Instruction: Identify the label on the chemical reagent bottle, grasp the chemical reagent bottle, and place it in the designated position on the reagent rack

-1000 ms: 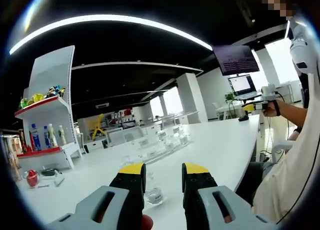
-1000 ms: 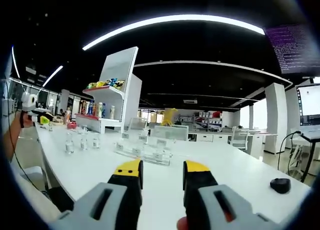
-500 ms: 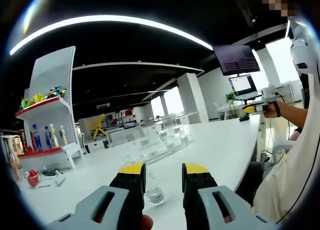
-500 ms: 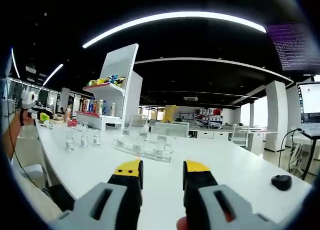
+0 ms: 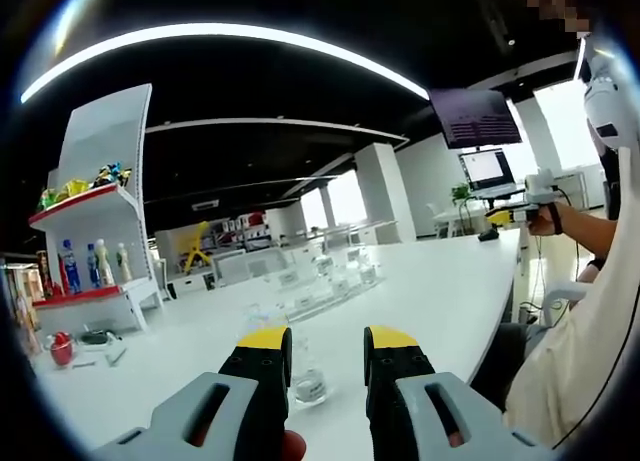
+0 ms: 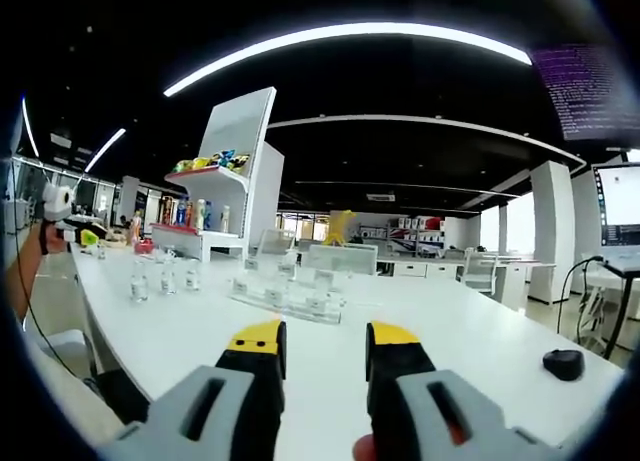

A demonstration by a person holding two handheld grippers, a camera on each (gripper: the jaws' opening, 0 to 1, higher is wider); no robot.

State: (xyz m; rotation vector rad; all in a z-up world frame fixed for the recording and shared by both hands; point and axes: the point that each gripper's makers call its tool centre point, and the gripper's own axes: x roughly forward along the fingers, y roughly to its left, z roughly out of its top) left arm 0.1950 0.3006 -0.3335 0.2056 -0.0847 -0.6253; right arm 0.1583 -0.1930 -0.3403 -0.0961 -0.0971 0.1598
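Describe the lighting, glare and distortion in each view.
Left gripper view: fisheye bends the ceiling light strip into an arc; the windows behind the pillars are blown out; the clear reagent bottle between the jaws of the left gripper is hard to read. Right gripper view: dark ceiling, a bright curved strip, a white table evenly lit, distant bottles small and soft.

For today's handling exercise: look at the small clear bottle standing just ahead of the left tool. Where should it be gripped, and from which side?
Grip the small clear bottle across its round body, probably just above the label, coming in level from the near side. It stands upright on the white table, already in line with the open left tool, and nothing stands between them.
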